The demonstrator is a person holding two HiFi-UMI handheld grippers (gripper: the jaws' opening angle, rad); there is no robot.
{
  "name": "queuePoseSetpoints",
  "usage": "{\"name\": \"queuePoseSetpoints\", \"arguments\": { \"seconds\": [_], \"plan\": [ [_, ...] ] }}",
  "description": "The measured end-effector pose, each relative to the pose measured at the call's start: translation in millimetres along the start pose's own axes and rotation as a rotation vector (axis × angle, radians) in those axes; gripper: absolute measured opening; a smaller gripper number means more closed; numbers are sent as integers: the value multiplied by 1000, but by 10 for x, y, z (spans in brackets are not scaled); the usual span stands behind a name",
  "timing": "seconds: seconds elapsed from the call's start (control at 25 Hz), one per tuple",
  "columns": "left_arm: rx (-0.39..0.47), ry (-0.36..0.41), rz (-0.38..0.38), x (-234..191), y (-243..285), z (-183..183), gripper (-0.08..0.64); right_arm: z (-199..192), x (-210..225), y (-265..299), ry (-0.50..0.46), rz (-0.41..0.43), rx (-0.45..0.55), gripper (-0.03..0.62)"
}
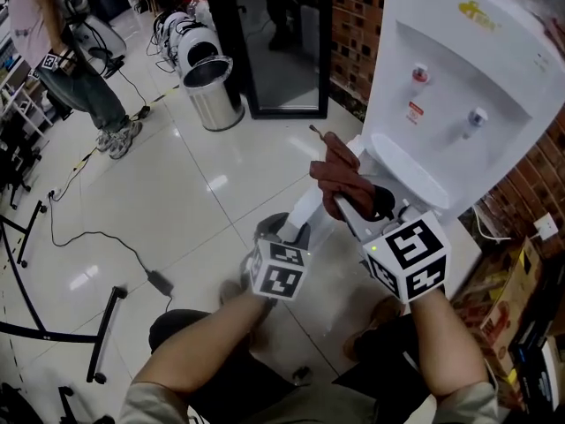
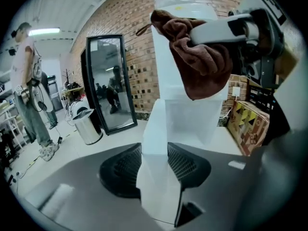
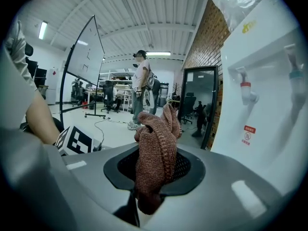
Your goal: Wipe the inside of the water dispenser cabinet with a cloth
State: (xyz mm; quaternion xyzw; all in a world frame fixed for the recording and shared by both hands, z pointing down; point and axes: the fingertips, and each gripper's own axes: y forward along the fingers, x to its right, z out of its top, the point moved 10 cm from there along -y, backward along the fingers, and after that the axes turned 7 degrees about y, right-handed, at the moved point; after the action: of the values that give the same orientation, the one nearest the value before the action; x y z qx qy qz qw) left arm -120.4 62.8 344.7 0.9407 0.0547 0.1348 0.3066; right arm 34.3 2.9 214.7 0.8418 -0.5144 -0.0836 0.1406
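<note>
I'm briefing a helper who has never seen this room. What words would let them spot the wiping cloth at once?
Find the white water dispenser against the brick wall. In front of it, the right tool grips the cloth. It is the only reddish-brown, knitted, crumpled thing there, set against white plastic.

From the head view, bare tiled floor (image 1: 199, 193) lies open from 9 to 11 o'clock of the two grippers. At 12 o'clock the white cabinet door (image 1: 309, 206) stands edge-on, pinched in the left gripper (image 1: 298, 230), and bars a straight reach. The water dispenser (image 1: 459, 87) fills 1 to 2 o'clock. Its drip tray (image 1: 410, 170) juts out close beside the right gripper (image 1: 342, 200), which clamps the cloth (image 1: 340, 170). A cardboard box (image 1: 521, 276) crowds 3 o'clock. A bin (image 1: 212, 91) and a mirror (image 1: 282, 42) stand well off at 11 to 12 o'clock. A cable (image 1: 97, 237) trails at 8 o'clock.
</note>
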Motion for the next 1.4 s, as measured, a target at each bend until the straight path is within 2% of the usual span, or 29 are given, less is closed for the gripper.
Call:
{"name": "queuePoseSetpoints", "arguments": {
  "seconds": [0.2, 0.4, 0.72, 1.12, 1.4],
  "plan": [
    [-60, -35, 21, -225, 87, 26, 179, 16, -10, 205, -26, 44, -15, 109],
    [-56, -54, 69, -455, 229, 45, 189, -52, 142, 464, -26, 52, -44, 109],
    [-67, -147, 123, -874, 393, 46, 187, -229, 363, 888, 22, 38, -95, 109],
    [-16, -194, 148, -1114, 549, 27, 161, -210, 390, 1176, 34, 32, -106, 110],
    [0, -205, 136, -1140, 554, 36, 156, -49, 247, 1372, 35, 44, -46, 110]
  ]
}}
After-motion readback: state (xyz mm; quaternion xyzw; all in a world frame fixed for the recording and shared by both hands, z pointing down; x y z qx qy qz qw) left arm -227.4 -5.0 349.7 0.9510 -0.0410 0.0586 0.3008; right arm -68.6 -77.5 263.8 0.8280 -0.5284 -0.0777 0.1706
